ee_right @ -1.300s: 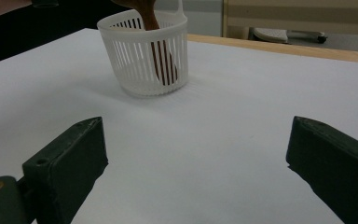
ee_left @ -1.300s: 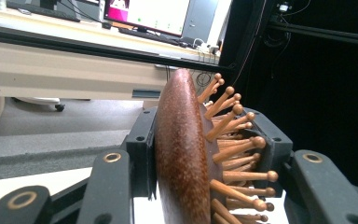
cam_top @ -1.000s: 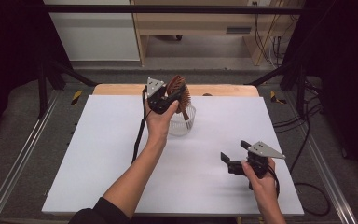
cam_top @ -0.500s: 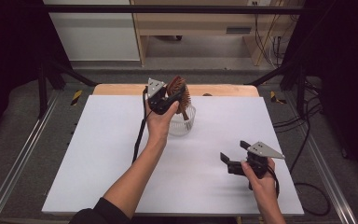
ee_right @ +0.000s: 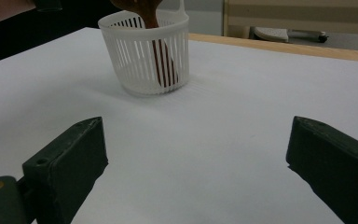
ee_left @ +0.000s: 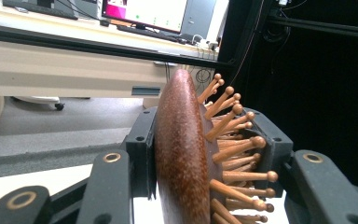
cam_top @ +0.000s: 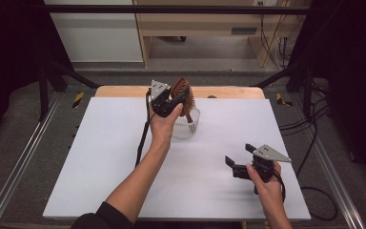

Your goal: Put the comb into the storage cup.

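A brown wooden hairbrush [cam_top: 181, 90] with peg bristles stands upright, its handle [ee_right: 161, 56] down inside a white slotted plastic basket [cam_top: 188, 125] near the table's far middle. My left gripper [cam_top: 177, 100] is shut on the brush head; in the left gripper view the brush head [ee_left: 184, 154] sits pinched between both black jaws, pegs pointing right. My right gripper [cam_top: 238, 160] rests low over the white table near the front right, open, nothing between its jaws. In the right gripper view the basket [ee_right: 144, 53] stands well ahead, past the gap of the right gripper [ee_right: 196, 158].
The white tabletop [cam_top: 100, 157] has a wooden strip [cam_top: 219, 91] along its far edge. Metal rails [cam_top: 19, 167] run down both sides. A black cable [cam_top: 143, 136] trails from the left gripper. Behind the table stand a wooden bench and dark frame posts.
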Tool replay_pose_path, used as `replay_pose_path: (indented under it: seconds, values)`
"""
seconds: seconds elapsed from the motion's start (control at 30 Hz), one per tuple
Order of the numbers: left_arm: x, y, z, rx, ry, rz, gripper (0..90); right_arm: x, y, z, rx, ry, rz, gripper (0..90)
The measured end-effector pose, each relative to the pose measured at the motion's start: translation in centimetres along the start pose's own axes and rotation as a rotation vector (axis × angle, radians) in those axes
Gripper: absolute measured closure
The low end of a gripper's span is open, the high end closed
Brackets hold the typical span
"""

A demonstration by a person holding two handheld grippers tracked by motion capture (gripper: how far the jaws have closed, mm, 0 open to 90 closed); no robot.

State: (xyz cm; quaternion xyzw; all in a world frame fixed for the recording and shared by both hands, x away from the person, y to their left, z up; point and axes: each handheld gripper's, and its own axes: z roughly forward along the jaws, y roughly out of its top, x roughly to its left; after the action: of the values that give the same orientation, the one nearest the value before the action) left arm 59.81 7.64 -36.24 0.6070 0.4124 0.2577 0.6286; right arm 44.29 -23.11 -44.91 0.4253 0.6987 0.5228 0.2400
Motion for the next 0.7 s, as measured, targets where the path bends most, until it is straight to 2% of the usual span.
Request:
replay_pose_path:
  seconds: [0.7]
  values:
    - [0.66,-0.12,-0.21,0.008,0.006,0.011,49.9,0.13,-0.05,0.13,0.005,0.006,-0.005,5.2]
